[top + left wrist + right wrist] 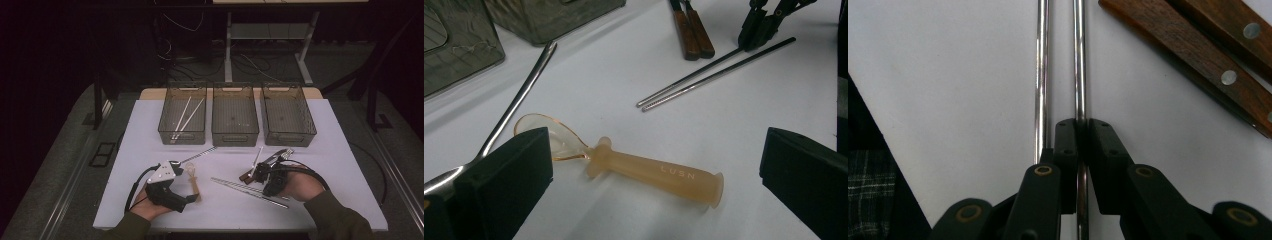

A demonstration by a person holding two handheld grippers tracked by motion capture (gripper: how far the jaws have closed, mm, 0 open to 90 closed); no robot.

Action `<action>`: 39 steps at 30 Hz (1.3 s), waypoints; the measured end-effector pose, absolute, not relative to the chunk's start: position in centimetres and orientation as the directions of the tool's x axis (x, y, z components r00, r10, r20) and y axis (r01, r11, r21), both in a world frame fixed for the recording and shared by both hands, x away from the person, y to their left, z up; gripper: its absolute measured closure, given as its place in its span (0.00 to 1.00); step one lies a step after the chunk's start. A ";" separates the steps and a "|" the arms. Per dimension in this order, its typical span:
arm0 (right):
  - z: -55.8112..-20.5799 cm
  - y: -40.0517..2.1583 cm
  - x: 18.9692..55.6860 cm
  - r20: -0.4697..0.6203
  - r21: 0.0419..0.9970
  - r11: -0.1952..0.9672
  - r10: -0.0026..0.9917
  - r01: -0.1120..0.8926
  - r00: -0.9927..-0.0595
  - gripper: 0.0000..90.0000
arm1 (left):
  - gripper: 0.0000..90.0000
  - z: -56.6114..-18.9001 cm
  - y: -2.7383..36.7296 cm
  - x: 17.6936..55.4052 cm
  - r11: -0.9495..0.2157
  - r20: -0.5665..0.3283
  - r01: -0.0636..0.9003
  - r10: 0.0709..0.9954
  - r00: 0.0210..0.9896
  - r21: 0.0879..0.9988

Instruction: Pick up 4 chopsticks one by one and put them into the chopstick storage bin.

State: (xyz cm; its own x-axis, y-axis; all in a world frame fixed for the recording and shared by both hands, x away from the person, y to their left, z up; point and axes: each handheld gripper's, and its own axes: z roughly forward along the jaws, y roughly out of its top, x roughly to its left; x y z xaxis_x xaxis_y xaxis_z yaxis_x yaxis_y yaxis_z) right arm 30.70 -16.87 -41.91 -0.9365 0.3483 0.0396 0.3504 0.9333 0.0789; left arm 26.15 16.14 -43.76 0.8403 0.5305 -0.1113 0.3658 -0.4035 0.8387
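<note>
A: Start at the left. What is the left gripper doing?

B: Its jaws stand spread wide over the amber spoon, touching nothing. That spoon lies just left of the metal chopsticks, with a long steel spoon beside its bowl.

A: And the right gripper?

B: Pressed together on one chopstick, pinching it near its end. The other rod lies just beside the left jaw, outside the grip.

A: So how should the lift go?

B: I'd say gather both rods before rising, or carry the one level so it doesn't swing. A thin, smooth rod will likely pivot in the pads.

A: What do they look like?

B: Two slim, shiny steel rods, nearly parallel on the white table. Two wooden-handled pieces lie just right of them.
</note>
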 end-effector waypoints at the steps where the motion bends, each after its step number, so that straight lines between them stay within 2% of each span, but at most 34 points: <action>1: -41.9 -16.8 30.8 0.040 0.072 0.933 0.350 0.352 -0.936 0.93 | 0.00 -43.8 16.1 26.1 -0.404 -0.111 0.365 0.530 0.841 0.839; 4: -41.9 -16.7 30.7 0.038 0.071 0.925 0.371 0.373 -0.928 0.94 | 0.00 -43.8 16.1 26.1 -0.405 -0.110 0.365 0.529 0.841 0.838; 11: -41.8 -17.2 30.7 0.037 0.107 0.930 0.351 0.353 -0.936 0.94 | 0.00 -43.7 16.2 26.1 -0.396 -0.117 0.366 0.529 0.840 0.842; 19: -41.3 -18.2 30.3 0.051 0.225 0.903 0.365 0.366 -0.930 0.94 | 0.00 -43.8 16.2 26.2 -0.396 -0.118 0.369 0.530 0.840 0.841; 31: -41.1 -20.5 30.8 0.126 0.428 0.800 0.408 0.421 -0.904 0.94 | 0.00 -43.7 16.3 26.2 -0.385 -0.123 0.364 0.525 0.842 0.848; 39: -40.7 -21.2 31.0 0.164 0.525 0.718 0.441 0.457 -0.882 0.94 | 0.00 -43.5 16.3 26.2 -0.368 -0.104 0.363 0.566 0.818 0.856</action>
State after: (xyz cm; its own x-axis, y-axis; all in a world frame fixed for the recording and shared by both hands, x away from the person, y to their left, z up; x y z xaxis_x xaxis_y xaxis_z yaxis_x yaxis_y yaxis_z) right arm 30.95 -21.19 -40.69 -0.8823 0.4414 0.1637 0.4567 0.7184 0.5248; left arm 26.17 16.30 -43.54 0.8178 0.5661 -0.1036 0.3633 -0.3683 0.8558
